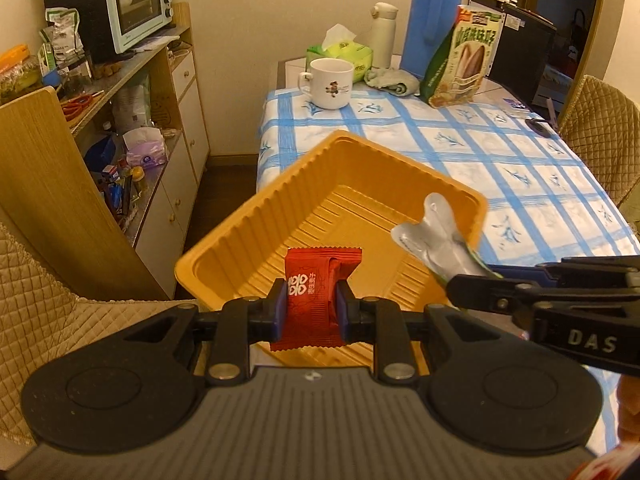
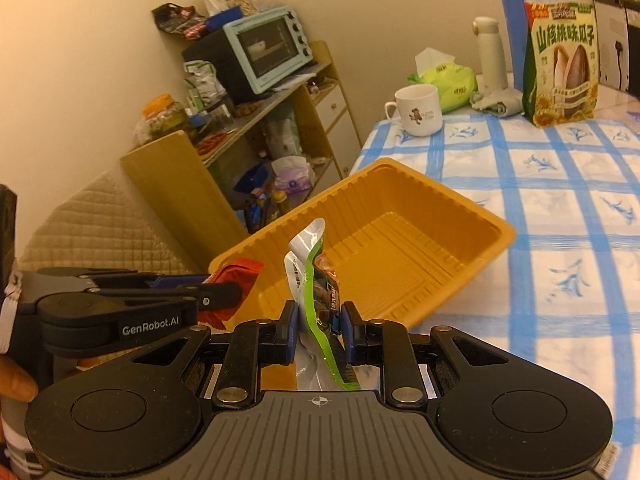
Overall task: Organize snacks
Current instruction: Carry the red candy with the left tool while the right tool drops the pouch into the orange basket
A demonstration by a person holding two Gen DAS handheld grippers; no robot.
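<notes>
Two snacks are carried at once: the left gripper (image 1: 310,304) pinches a red candy packet (image 1: 320,292), and the right gripper (image 2: 319,320) pinches a green-and-silver pouch (image 2: 310,276). Both hang over the near corner of the empty yellow tray (image 1: 320,168) on the counter (image 1: 520,152), probably so they can drop inside together.

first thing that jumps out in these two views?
The empty yellow plastic tray fills the middle, sitting at the near corner of the blue-checked tablecloth. In front of it, the left tool pinches a red candy wrapper, and the right tool clamps a green-and-silver snack packet. At the table's far end stands a tall sunflower seed bag.
</notes>
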